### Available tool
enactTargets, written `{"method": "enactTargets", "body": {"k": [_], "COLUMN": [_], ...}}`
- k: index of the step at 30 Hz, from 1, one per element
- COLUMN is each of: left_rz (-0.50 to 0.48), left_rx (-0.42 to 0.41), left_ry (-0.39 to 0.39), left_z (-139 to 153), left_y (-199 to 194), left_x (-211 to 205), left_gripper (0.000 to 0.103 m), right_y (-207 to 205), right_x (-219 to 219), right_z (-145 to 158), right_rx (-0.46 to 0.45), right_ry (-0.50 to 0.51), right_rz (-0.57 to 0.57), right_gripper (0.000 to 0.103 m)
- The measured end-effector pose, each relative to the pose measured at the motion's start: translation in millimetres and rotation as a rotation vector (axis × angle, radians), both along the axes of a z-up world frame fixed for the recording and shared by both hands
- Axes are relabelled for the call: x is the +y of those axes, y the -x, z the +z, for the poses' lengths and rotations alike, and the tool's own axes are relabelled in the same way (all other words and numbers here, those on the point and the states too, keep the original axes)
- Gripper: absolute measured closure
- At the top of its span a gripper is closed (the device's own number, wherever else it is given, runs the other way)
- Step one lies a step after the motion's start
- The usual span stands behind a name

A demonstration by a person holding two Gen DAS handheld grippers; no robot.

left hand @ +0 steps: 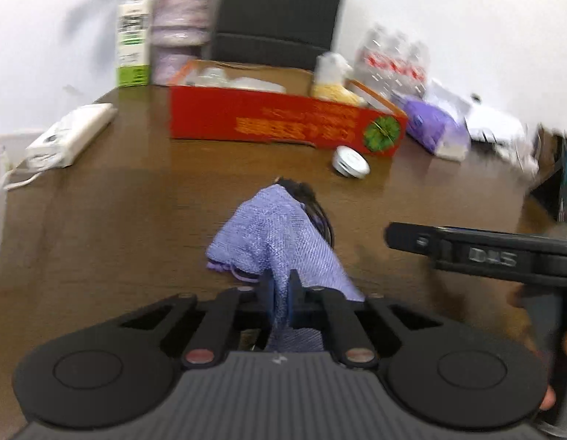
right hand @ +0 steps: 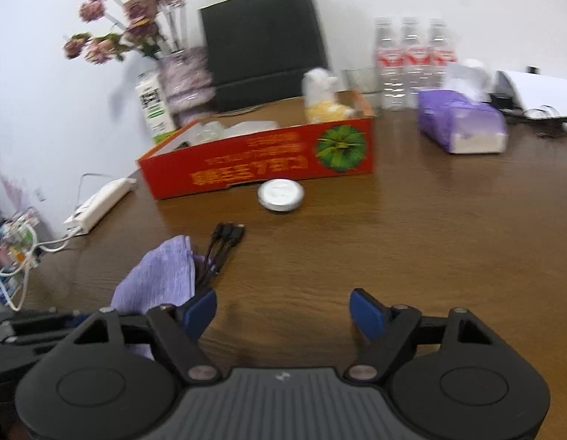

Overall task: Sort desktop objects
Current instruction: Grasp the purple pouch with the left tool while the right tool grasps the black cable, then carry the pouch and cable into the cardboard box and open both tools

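My left gripper (left hand: 281,286) is clenched on the purple pouch's (left hand: 272,234) near corner, lifting it clear of the black cable bundle (right hand: 224,245). Right gripper (right hand: 283,311) spread, empty. Red box (left hand: 283,121) at 12 o'clock, the likely destination.

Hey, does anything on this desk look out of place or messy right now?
Yes. Black cables spill from the purple cloth pouch pinched in the left gripper. A round tin sits loose outside the red box.
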State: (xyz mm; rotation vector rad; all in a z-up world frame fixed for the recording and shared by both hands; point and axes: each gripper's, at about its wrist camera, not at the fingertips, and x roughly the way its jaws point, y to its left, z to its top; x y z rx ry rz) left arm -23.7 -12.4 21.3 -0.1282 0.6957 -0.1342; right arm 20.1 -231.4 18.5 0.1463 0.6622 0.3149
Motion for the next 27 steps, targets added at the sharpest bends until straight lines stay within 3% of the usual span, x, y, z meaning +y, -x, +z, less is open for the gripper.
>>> {"method": "enactTargets", "body": {"k": [3, 6, 7, 8, 10, 12, 15, 16, 23, 27], "left_rz": [-0.004, -0.005, 0.015, 0.025, 0.061, 0.1, 0.125, 0.122, 0.068, 0.03], "left_rx": [-0.043, -0.045, -0.032, -0.019, -0.013, -0.031, -0.034, -0.029, -0.034, -0.053], "left_ry": [0.028, -0.005, -0.002, 0.01, 0.031, 0.015, -0.001, 0.0, -0.008, -0.011], "left_z": [13.0, 14.2, 12.3, 10.6, 10.1, 12.7, 15.1, 14.7, 15.8, 22.1], "left_y": [6.2, 6.2, 6.5, 7.0, 11.0, 15.9, 19.4, 19.7, 28.4, 31.9], "left_x": [17.6, 21.3, 24.1, 27.9, 38.0, 46.8, 54.7, 55.1, 36.2, 19.2], "left_gripper": [0.096, 0.097, 0.097, 0.097, 0.097, 0.097, 0.097, 0.097, 0.097, 0.097], "right_y": [-22.4, -46.8, -53.8, -60.5, -67.4, -61.9, -48.4, -44.6, 25.7, 69.8], "right_x": [25.3, 55.9, 66.1, 76.0, 98.1, 116.7, 114.3, 109.2, 70.1, 38.3], "right_z": [4.5, 6.6, 6.6, 5.7, 2.9, 1.9, 0.2, 0.7, 4.8, 27.0], "right_rx": [-0.001, 0.03, 0.04, 0.054, 0.045, -0.008, -0.041, -0.037, -0.072, -0.131], "right_ry": [0.022, 0.015, 0.004, 0.0, 0.085, 0.233, 0.26, 0.253, 0.263, 0.221], "right_rz": [0.067, 0.141, 0.174, 0.203, 0.205, 0.178, 0.187, 0.19, 0.164, 0.082], "right_gripper": [0.028, 0.035, 0.044, 0.06, 0.073, 0.076, 0.08, 0.097, 0.099, 0.099]}}
